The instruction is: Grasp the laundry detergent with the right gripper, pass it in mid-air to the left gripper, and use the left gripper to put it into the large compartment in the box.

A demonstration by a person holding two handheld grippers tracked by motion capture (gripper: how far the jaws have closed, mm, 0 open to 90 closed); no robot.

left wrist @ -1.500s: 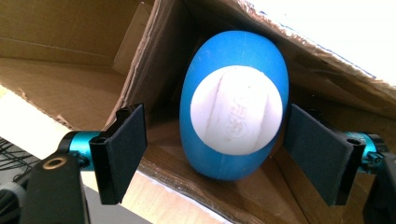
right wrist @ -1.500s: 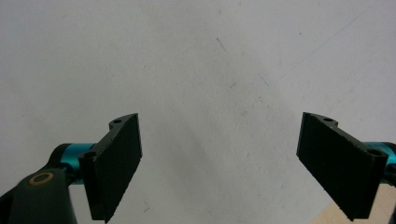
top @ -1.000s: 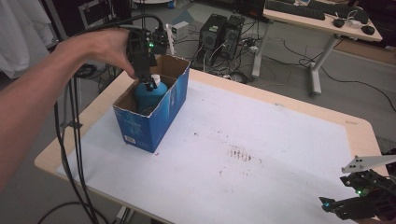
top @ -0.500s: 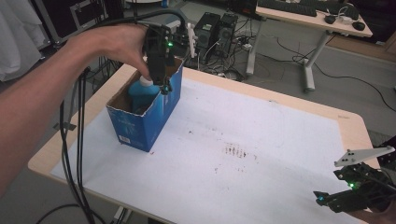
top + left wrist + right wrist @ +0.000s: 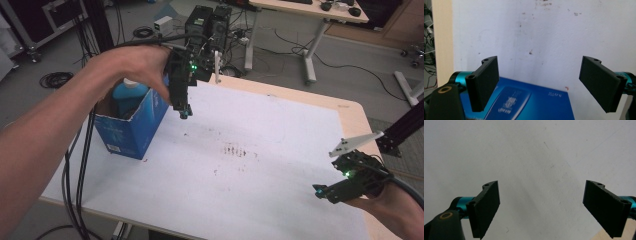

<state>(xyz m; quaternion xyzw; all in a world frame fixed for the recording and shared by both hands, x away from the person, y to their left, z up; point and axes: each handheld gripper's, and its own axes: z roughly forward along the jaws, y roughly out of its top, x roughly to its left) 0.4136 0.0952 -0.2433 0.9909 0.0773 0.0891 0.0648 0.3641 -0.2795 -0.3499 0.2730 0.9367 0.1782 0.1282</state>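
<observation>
- While the left gripper point(image 5: 184, 111) hangs over the white table point(image 5: 280, 130) just beside the blue box point(image 5: 131, 131), jaws wide and just opened further, nothing lies between them; a careless swing could clip the box rim and tip it.
- Blue bottle point(image 5: 129, 93): stands inside the box, white cap up; leaning against the wall, it could topple if the box is nudged.
- Box: near the table's left edge; a shove from the forearm could slide it off.
- Cables point(image 5: 75, 170): hanging beside the box; a snag could drag it.
- Right gripper point(image 5: 325, 192): jaws spread, empty, low at the near right corner; little risk while idle.
</observation>
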